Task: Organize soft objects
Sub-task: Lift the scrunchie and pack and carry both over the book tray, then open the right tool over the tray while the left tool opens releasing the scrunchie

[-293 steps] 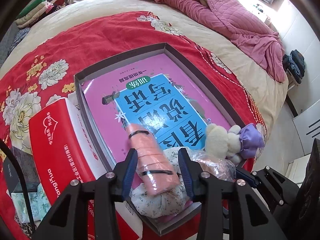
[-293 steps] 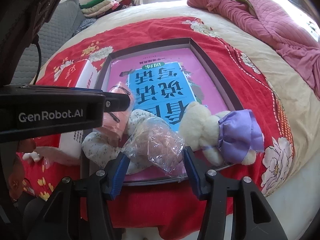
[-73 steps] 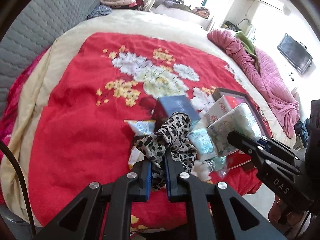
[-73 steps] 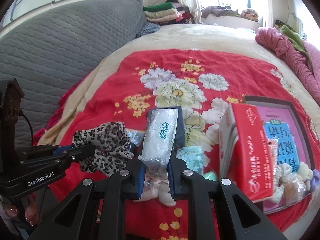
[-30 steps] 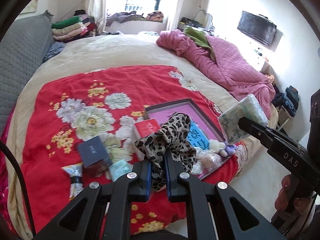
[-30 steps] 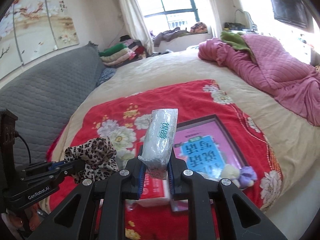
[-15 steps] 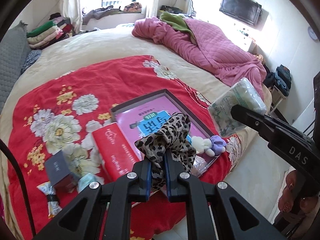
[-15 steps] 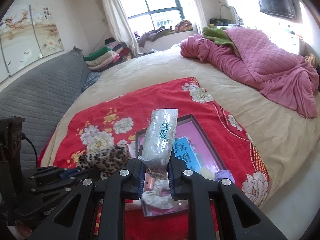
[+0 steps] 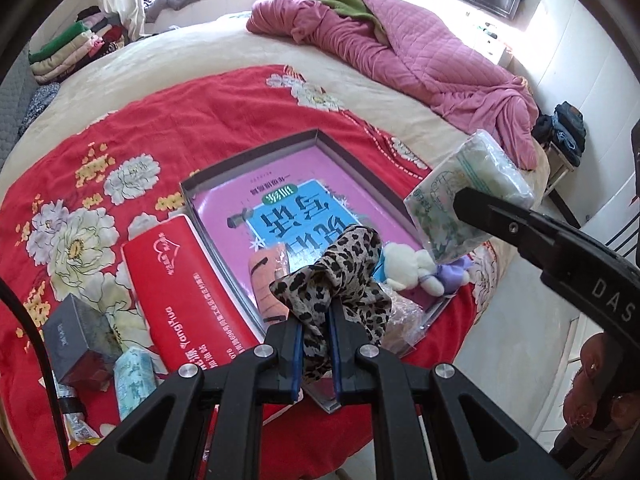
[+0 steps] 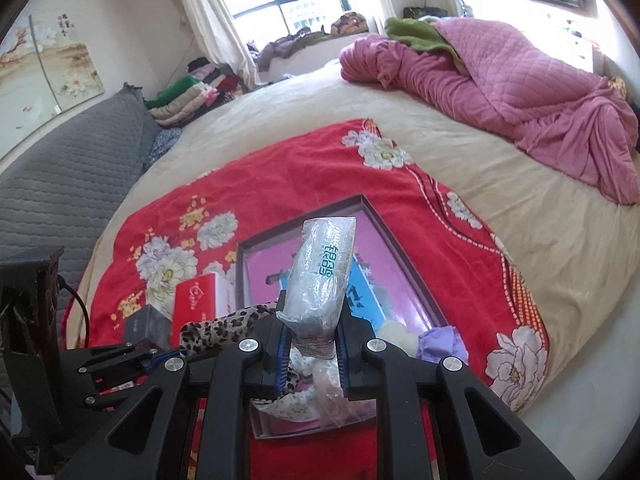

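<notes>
Tray [image 9: 352,160] nearer now; box [image 9: 188,280] "YongYua".

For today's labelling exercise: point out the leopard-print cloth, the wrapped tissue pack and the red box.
leopard-print cloth [image 9: 340,276], left wrist view, bunched top fold.
wrapped tissue pack [image 10: 326,268], right wrist view, printed front.
red box [image 9: 180,280], left wrist view, top face.

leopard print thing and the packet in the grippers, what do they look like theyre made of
Leopard print cloth: thin woven or knit fabric, matte; it bunches and drapes in soft folds where the left gripper pinches it.

Packet: clear glossy plastic film over something soft and white, probably tissues; the wrap shows crinkles and glare and gives between the fingers of the right gripper. The contents stay a guess.
</notes>
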`<action>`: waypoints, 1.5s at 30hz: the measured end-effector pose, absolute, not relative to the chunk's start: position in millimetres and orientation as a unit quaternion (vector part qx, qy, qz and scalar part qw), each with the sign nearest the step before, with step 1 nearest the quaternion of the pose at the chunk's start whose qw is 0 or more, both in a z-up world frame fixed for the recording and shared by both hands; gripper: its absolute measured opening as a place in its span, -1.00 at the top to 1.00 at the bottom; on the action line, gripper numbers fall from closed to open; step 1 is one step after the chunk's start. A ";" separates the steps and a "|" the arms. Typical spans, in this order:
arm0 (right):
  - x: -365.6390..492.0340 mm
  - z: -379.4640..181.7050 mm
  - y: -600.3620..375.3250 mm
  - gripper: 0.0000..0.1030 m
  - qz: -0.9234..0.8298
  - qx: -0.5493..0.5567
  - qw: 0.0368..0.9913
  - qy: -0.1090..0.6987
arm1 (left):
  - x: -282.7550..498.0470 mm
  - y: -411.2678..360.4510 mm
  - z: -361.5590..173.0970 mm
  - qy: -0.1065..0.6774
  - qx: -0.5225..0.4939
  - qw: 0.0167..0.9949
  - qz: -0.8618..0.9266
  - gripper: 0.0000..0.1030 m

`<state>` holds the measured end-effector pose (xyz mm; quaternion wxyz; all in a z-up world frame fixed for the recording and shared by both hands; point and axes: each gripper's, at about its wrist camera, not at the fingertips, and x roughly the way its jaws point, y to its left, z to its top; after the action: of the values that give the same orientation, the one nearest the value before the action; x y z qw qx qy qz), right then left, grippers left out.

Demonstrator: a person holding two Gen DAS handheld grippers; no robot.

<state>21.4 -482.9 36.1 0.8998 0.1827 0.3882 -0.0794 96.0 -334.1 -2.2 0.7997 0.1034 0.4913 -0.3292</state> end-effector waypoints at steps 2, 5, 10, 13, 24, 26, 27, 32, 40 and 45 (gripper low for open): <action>24.1 28.4 -484.1 0.62 -0.079 0.184 0.897 0.394 | 97.8 -337.6 -7.0 0.495 0.104 0.797 -0.330 0.78; 28.7 17.9 -486.9 0.62 -0.077 0.189 0.893 0.402 | 99.5 -341.9 -15.6 0.501 0.108 0.792 -0.331 0.78; 34.4 2.5 -492.8 0.61 -0.069 0.206 0.885 0.412 | 102.3 -347.3 -28.8 0.514 0.113 0.782 -0.333 0.78; 38.8 -6.6 -495.5 0.61 -0.069 0.213 0.880 0.419 | 104.7 -350.7 -34.9 0.520 0.113 0.778 -0.335 0.78; 53.8 -37.3 -502.2 0.60 -0.066 0.245 0.863 0.436 | 111.4 -357.4 -47.3 0.531 0.115 0.770 -0.336 0.78; 55.6 -45.1 -503.9 0.59 -0.070 0.251 0.859 0.441 | 113.9 -358.4 -50.5 0.534 0.115 0.768 -0.335 0.78; 57.2 -49.9 -505.1 0.59 -0.072 0.254 0.856 0.444 | 115.0 -358.6 -52.0 0.534 0.116 0.768 -0.334 0.78; 59.8 -67.0 -508.6 0.58 -0.087 0.257 0.849 0.453 | 118.5 -358.1 -56.3 0.539 0.114 0.766 -0.332 0.78; 52.3 -73.8 -512.5 0.38 -0.120 0.231 0.847 0.464 | 121.9 -359.2 -56.6 0.539 0.111 0.767 -0.331 0.78; 44.5 -71.5 -515.8 0.31 -0.130 0.231 0.844 0.466 | 121.9 -361.0 -56.4 0.542 0.110 0.765 -0.330 0.78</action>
<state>44.5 -515.8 -71.5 0.8445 0.2309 0.4655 -0.1296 121.9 -361.0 -56.4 0.7650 0.1104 0.5420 -0.3300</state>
